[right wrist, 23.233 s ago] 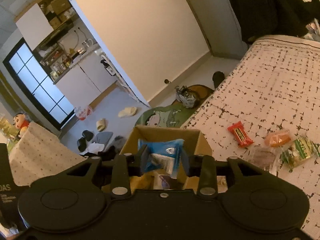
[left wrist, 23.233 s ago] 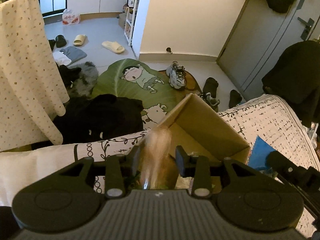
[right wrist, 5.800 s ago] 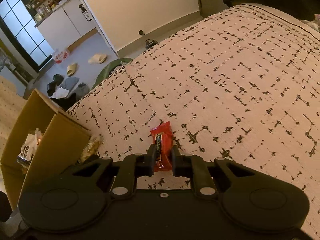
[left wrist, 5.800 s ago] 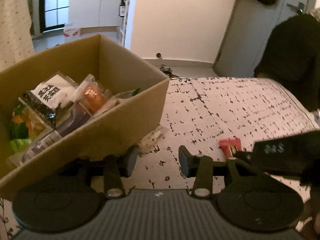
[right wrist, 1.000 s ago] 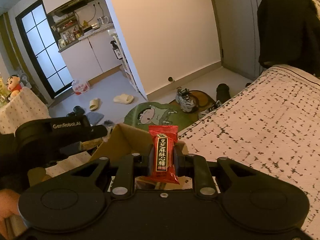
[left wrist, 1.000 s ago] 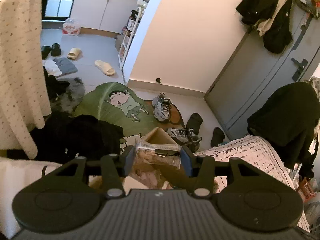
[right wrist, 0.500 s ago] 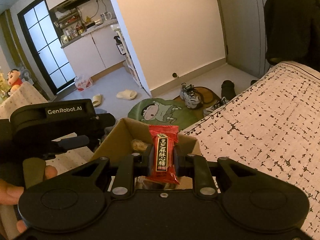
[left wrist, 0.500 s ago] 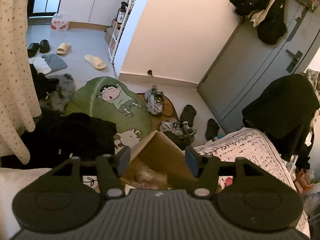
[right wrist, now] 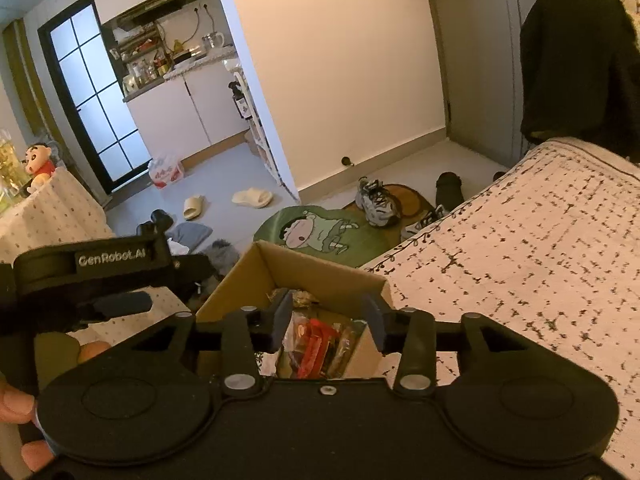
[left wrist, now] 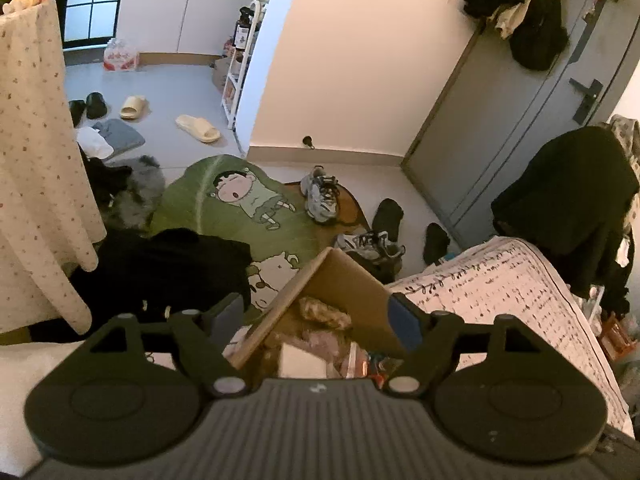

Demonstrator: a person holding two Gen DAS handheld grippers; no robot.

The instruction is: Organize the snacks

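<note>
Nearest, the right gripper [right wrist: 327, 322] hangs with its fingers [right wrist: 282, 321] spread and empty, directly above the open brown cardboard box [right wrist: 320, 270]. Below them a red snack packet [right wrist: 316, 342] lies inside the box among other wrapped snacks. The left gripper [left wrist: 316, 318] also has its fingers [left wrist: 404, 322] spread wide with nothing between them, over the same box, where a clear bag of pale brown snacks [left wrist: 323, 312] rests. The box sits on the white bed cover with black flecks [right wrist: 540, 256]. Farther off, a green cartoon floor mat [left wrist: 240, 204] lies on the floor.
</note>
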